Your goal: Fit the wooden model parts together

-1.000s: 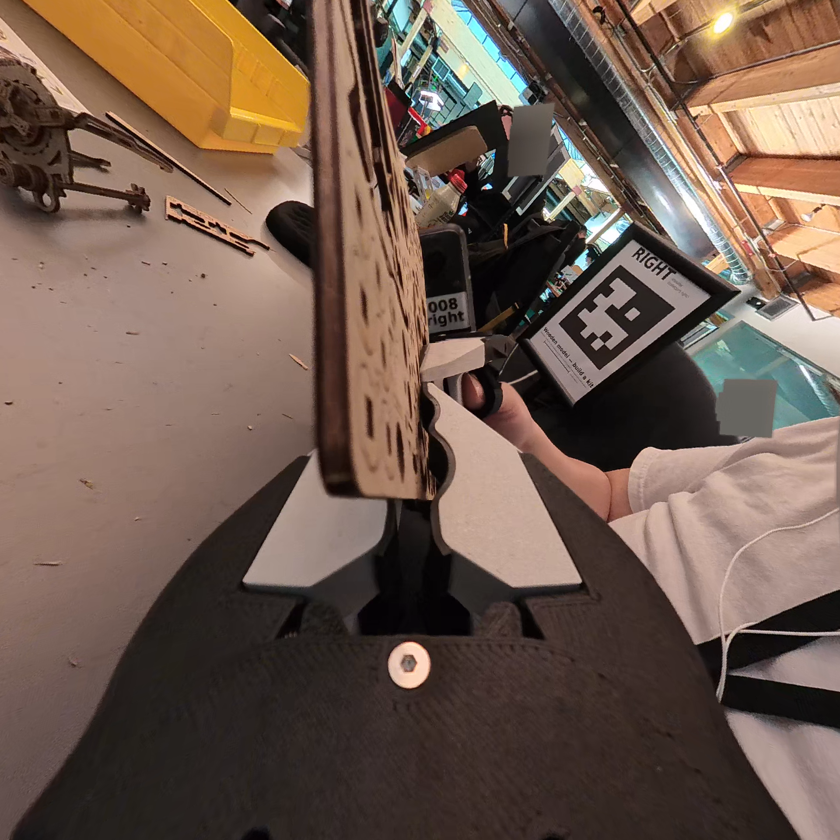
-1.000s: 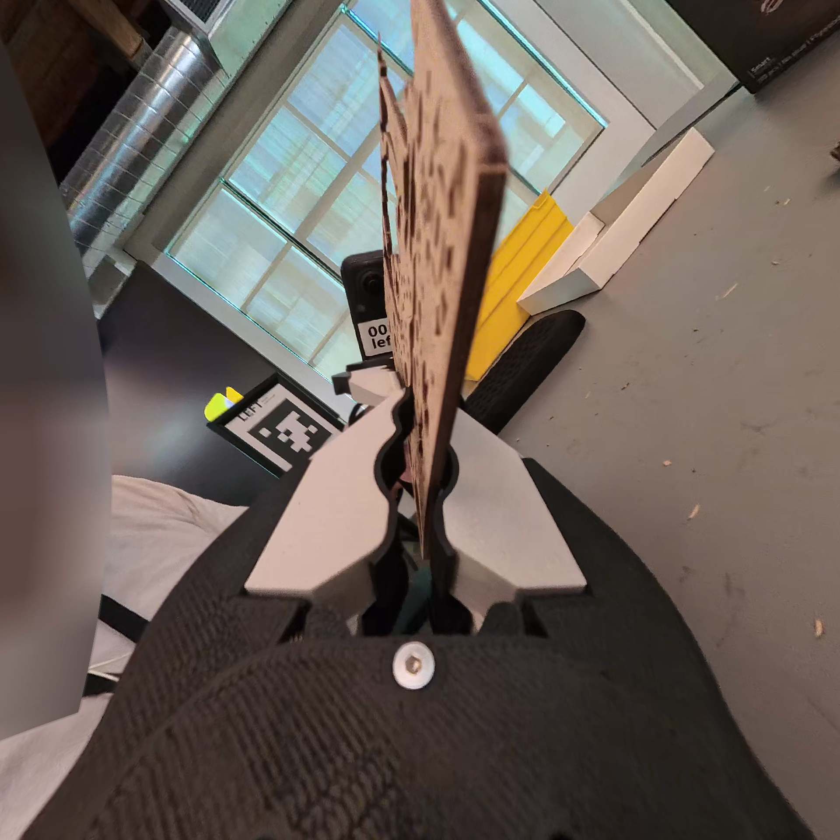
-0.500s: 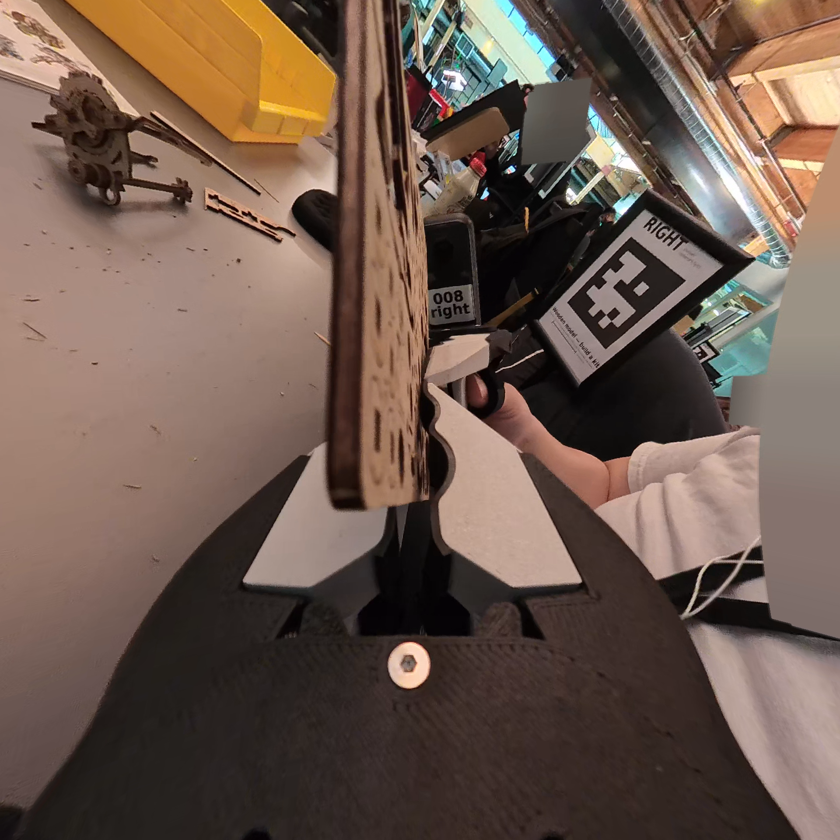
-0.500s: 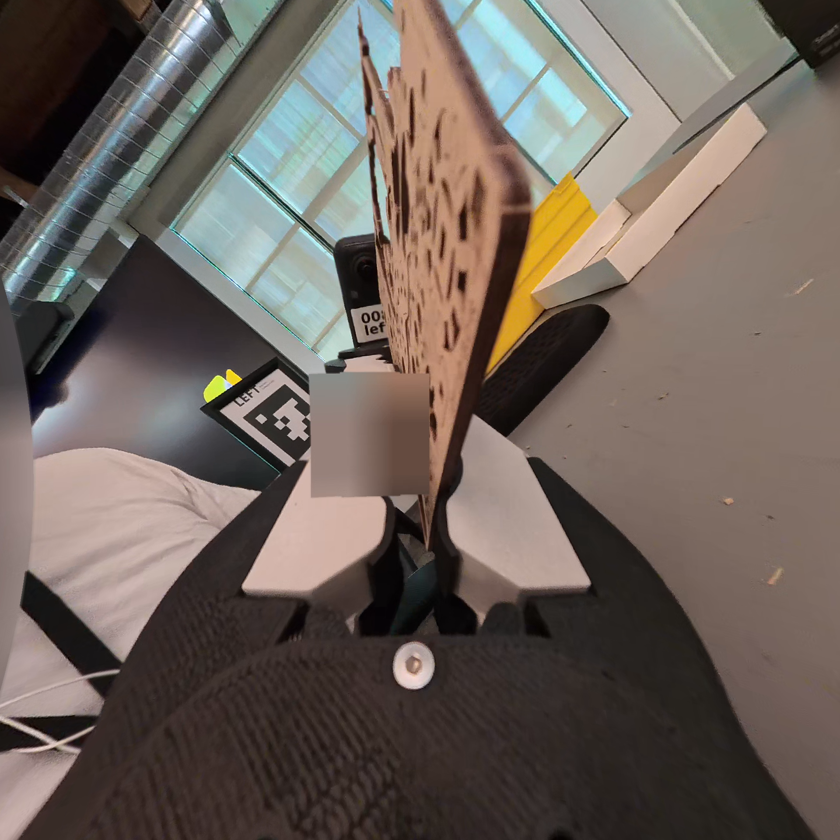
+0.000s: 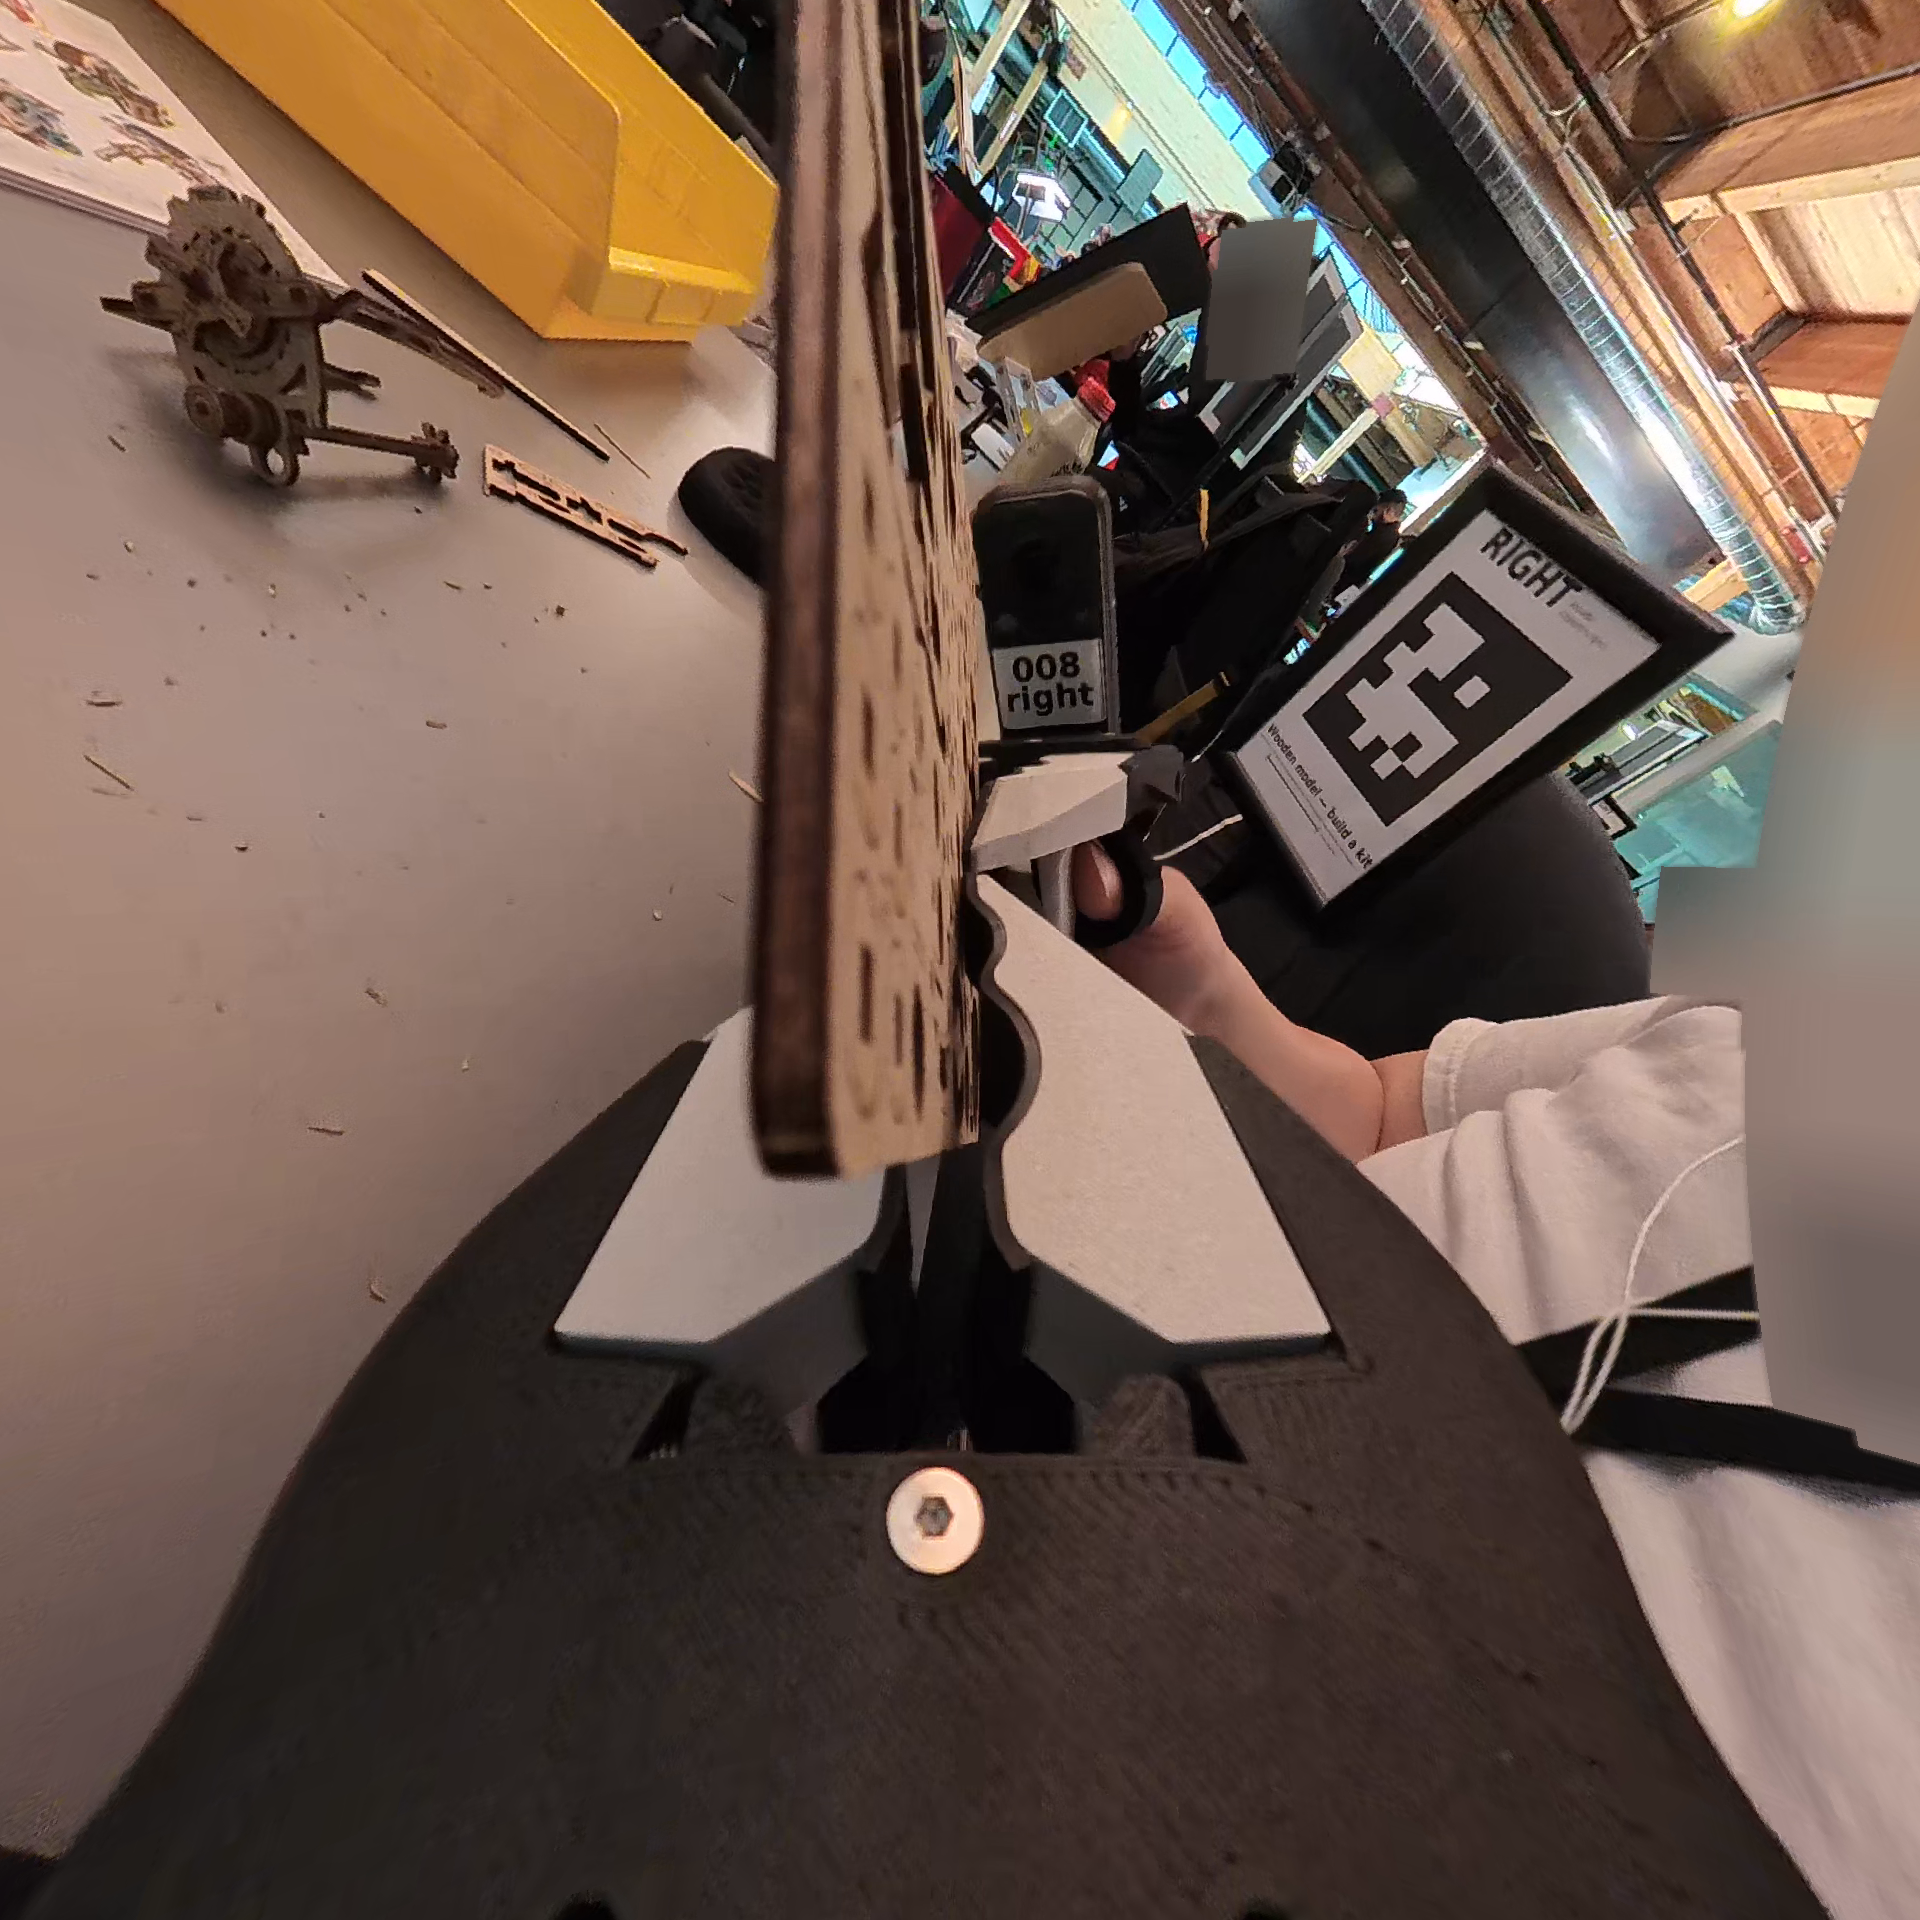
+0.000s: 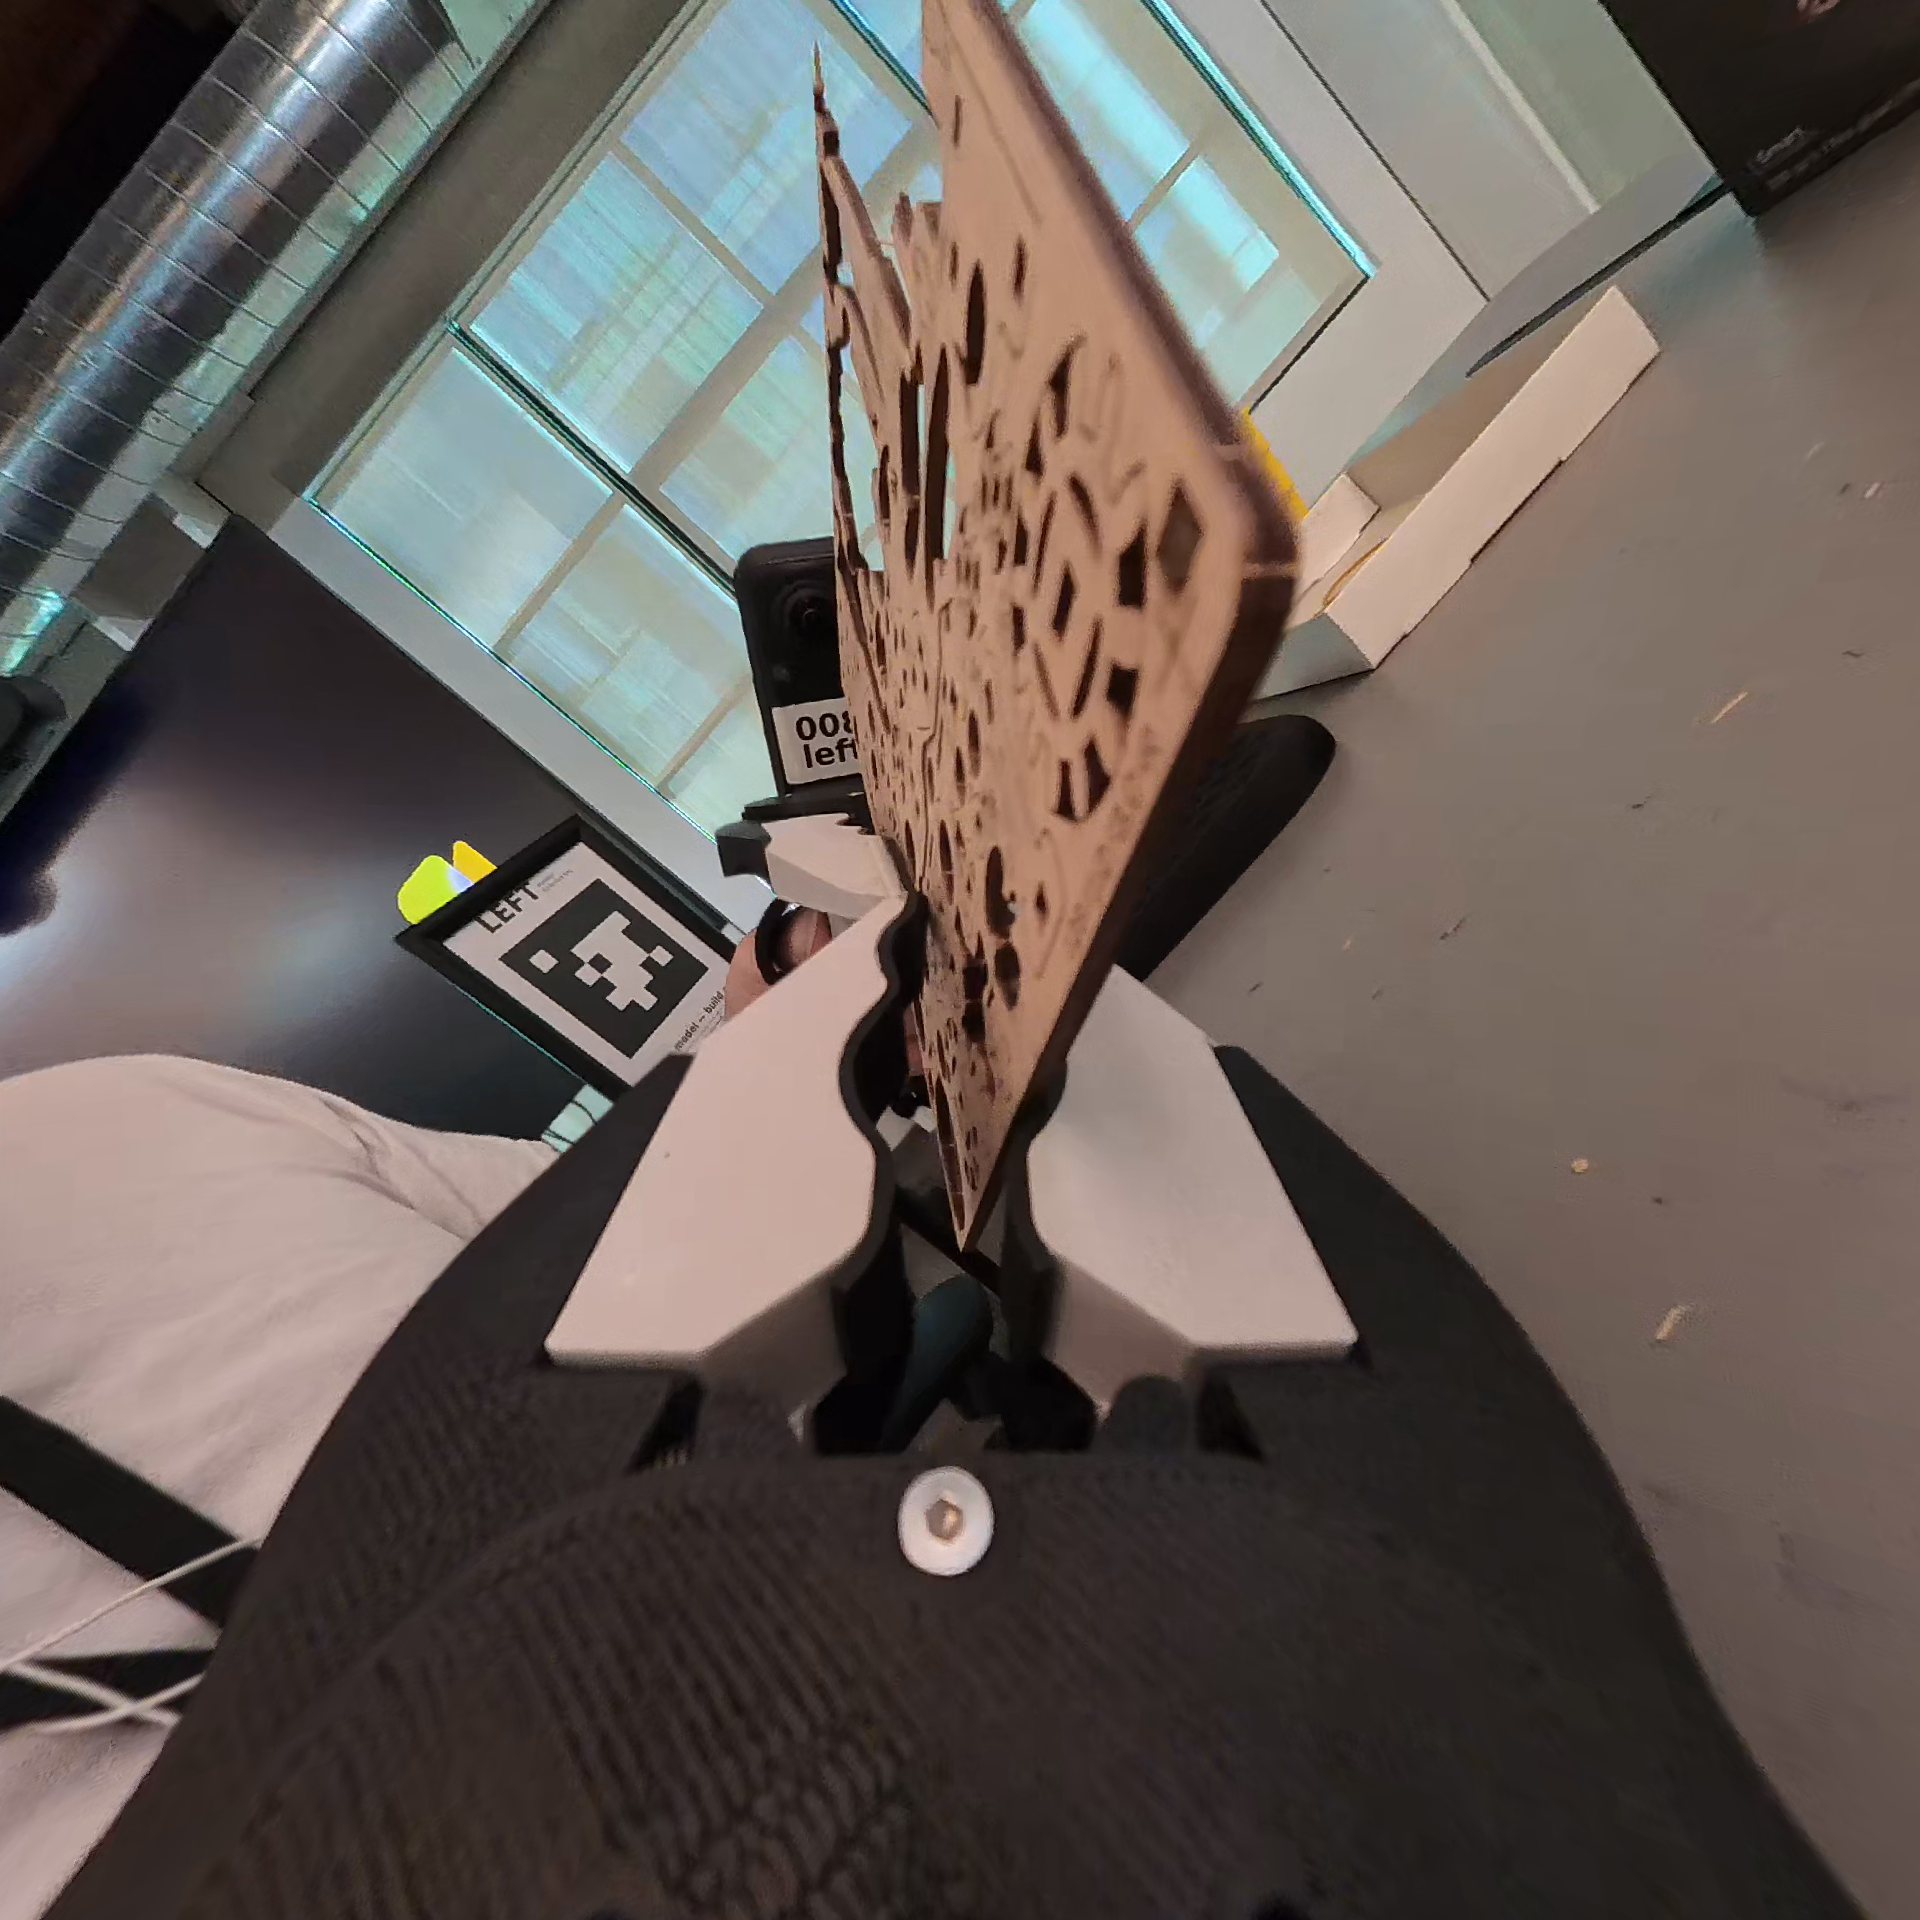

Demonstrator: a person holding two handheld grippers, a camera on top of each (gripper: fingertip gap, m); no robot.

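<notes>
— Plywood, pale and laser-cut: a wooden sheet (image 5: pixel 868 644) full of cut-out shapes is held on edge, clear of the grey table (image 5: pixel 312 883).

— And the tongs?

— The left gripper (image 5: pixel 940 1049) is seen pressed onto the near end of the sheet, its grey fingers (image 5: pixel 1122 1153) closed against both faces. In the right wrist view the right gripper (image 6: pixel 971 1060) is pinched on the opposite end of the same sheet (image 6: pixel 1049 582), which is tilted there against the windows (image 6: pixel 623 416).

— So each end is clamped by one gripper?

— Yes. The right gripper (image 5: pixel 1049 810) is shown just past the sheet in the left wrist view, held by a hand (image 5: pixel 1174 935) in a white sleeve.

— What is left on the table?

— A half-built gear model (image 5: pixel 244 332) is lying well apart from the sheet, with a loose flat strip (image 5: pixel 577 504) just beside it and wood crumbs scattered around. A yellow bin (image 5: pixel 499 135) is placed behind them, and a white box (image 6: pixel 1455 499) is seen at the table's far side.
</notes>
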